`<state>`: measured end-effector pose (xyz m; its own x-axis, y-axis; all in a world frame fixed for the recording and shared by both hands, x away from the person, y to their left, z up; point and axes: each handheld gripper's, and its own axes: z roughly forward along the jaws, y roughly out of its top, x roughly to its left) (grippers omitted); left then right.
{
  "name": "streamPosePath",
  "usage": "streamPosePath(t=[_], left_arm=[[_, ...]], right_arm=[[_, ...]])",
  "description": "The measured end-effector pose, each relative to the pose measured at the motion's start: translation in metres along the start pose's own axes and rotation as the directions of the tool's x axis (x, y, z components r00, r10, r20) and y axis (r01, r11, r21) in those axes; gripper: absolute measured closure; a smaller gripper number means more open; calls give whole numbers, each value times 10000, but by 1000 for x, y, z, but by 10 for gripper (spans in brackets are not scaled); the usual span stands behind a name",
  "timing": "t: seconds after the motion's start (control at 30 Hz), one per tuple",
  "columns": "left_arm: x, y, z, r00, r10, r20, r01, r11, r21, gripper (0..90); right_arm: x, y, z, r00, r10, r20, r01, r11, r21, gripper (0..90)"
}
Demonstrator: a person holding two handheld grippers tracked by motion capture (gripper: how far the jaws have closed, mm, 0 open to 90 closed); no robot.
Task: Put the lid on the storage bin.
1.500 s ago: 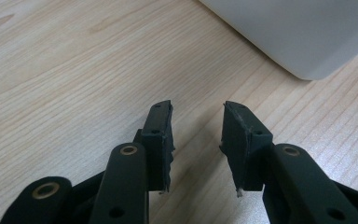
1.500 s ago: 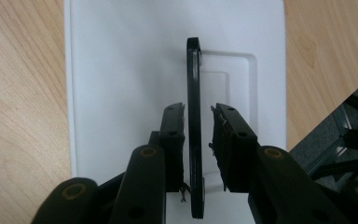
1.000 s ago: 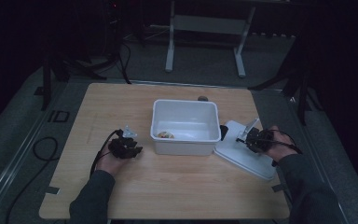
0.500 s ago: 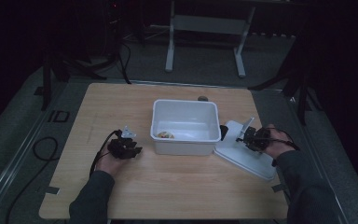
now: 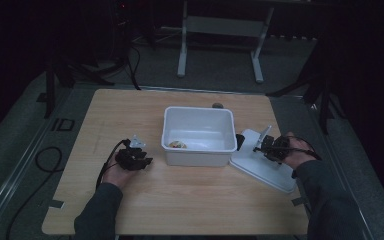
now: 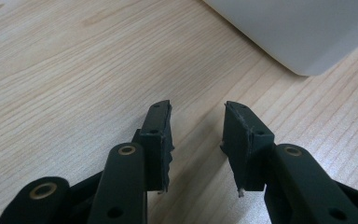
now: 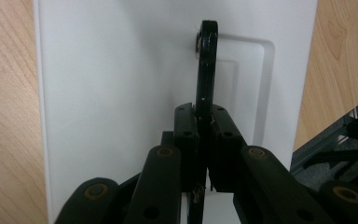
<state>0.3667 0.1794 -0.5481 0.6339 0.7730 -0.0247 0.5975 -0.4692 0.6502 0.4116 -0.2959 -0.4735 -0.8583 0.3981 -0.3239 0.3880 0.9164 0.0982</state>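
Pinching a flat black handle [image 7: 207, 65] between fingers [image 7: 186, 140] pressed tight on it: right gripper [image 5: 266, 147], right of centre in the high view, above the flat white plastic lid [image 5: 260, 167] lying at the lower right of the frame. Standing edge-on from the lid's raised rectangular panel in the right gripper view, that handle. Resting left of centre in the high view, left gripper [image 5: 139, 156], fingers [image 6: 156, 140] spread and bare over the pale wooden counter [image 5: 130, 115]. Sitting at mid-frame between the two, a white rectangular plastic tub [image 5: 198, 135], a small yellowish item [image 5: 177, 145] in its near left corner, too small to tell. No readable writing or brand anywhere. Lid's left edge just beside the tub's right wall; open wood along the bottom and upper left of the counter; lid's far corner close to the counter's right edge.
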Motion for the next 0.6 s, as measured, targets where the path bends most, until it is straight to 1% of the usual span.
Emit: streamPosePath(t=[0.27, 0.4, 0.6], left_arm=[[1, -1, 0, 9999, -78, 81, 79, 10000, -43, 614], [1, -1, 0, 9999, -96, 102, 97, 9999, -61, 613], [2, -2, 0, 9998, -158, 149, 160, 9997, -162, 606]], right_arm=[[-2, -4, -2, 9999, -82, -122, 82, 10000, -54, 842], [-3, -5, -4, 9999, -110, -105, 110, 9999, -31, 843], [-4, -6, -9, 9999, -101, -32, 100, 9998, -154, 843]])
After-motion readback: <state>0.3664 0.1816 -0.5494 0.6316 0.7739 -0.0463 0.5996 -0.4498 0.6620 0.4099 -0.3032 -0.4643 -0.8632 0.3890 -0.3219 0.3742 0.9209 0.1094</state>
